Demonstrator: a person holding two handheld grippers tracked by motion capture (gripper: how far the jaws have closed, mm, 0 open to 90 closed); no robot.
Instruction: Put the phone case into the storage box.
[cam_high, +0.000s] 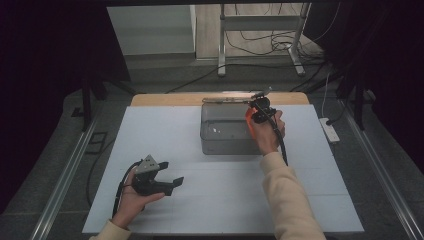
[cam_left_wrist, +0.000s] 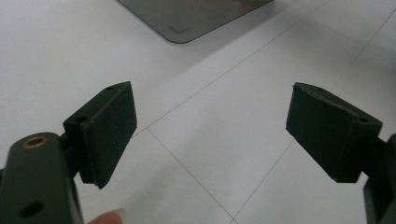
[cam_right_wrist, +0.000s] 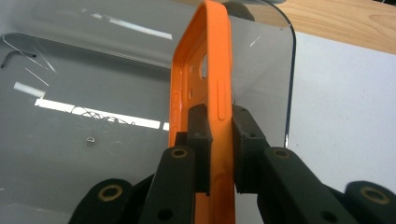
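An orange phone case (cam_right_wrist: 210, 74) stands on edge between the jaws of my right gripper (cam_right_wrist: 220, 135), which is shut on it. In the high view that gripper (cam_high: 255, 120) holds the orange case (cam_high: 248, 122) over the right end of a clear plastic box (cam_high: 215, 137) at the far middle of the table. My left gripper (cam_high: 172, 172) rests near the front left in a hand, its jaws wide apart. In the left gripper view the left gripper (cam_left_wrist: 210, 130) has nothing between its black pads (cam_left_wrist: 112, 126), just white table below.
White sheets cover the table (cam_high: 200, 200), with a wooden strip (cam_high: 165, 99) along the far edge. A corner of the clear box (cam_left_wrist: 187, 18) lies ahead of the left gripper. A power strip (cam_high: 330, 129) sits off the right edge. Metal frame legs (cam_high: 222, 45) and cables lie beyond.
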